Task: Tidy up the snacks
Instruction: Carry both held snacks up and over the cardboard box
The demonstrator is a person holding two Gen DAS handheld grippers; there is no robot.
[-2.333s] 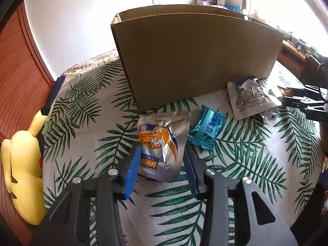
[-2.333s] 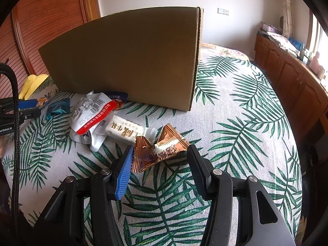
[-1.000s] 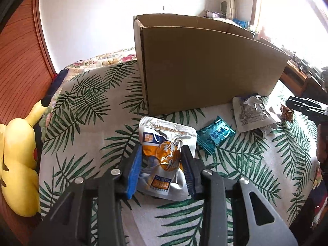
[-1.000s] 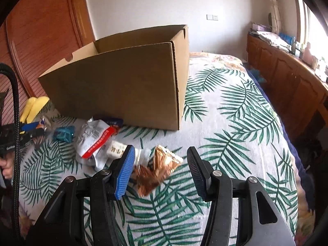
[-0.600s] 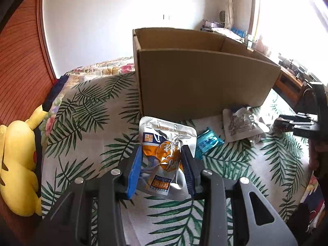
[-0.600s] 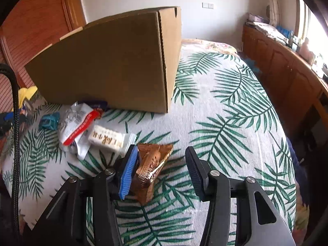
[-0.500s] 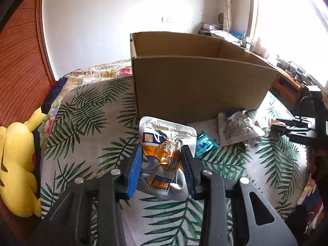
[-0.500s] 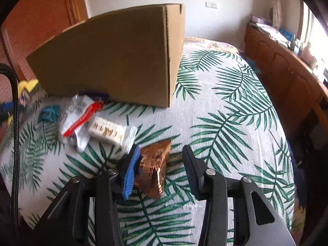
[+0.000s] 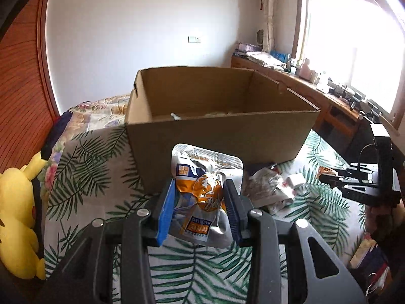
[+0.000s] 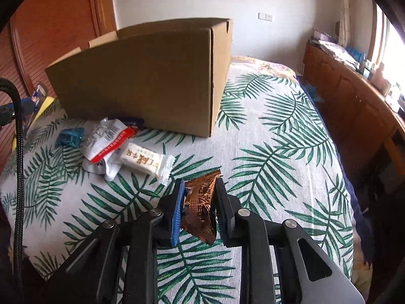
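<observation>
Left tool [image 9: 200, 202] raised, clamping pouch [image 9: 202, 197] — right tool [image 10: 198, 204] closing on wrapper [image 10: 200, 202].

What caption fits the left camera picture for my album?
Left claw holds an orange-and-silver snack pouch before the open cardboard box.

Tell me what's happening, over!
Left gripper holding orange pouch. Right gripper, jaws closing on brown wrapper. Cardboard box ahead, path clear.

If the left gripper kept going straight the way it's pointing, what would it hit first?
Most likely the near wall of the cardboard box, straight ahead of the left gripper and its silver-orange pouch, though depth is hard to judge.
</observation>
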